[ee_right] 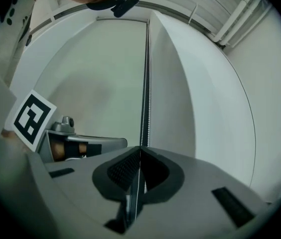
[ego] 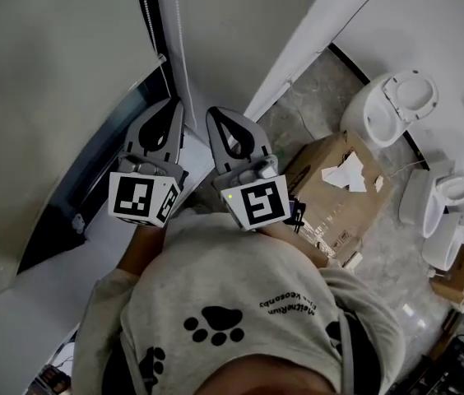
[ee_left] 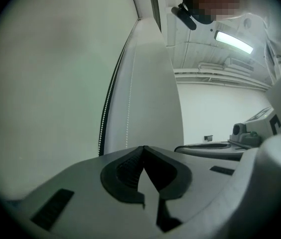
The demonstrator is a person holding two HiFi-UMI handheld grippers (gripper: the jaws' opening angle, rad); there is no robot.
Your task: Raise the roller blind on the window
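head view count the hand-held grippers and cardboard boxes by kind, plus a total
hand-held grippers: 2 (left hand-held gripper, right hand-held gripper)
cardboard boxes: 2 (large cardboard box, small cardboard box at the right edge)
total: 4

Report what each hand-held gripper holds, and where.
Left hand-held gripper: nothing. Right hand-held gripper: shut, bead chain in line with its jaws; grip cannot be told.

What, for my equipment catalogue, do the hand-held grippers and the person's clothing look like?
The left hand-held gripper and right hand-held gripper are grey, each with a dark teardrop-shaped opening and a cube bearing black-and-white square markers. The person wears a light grey top with black paw prints.
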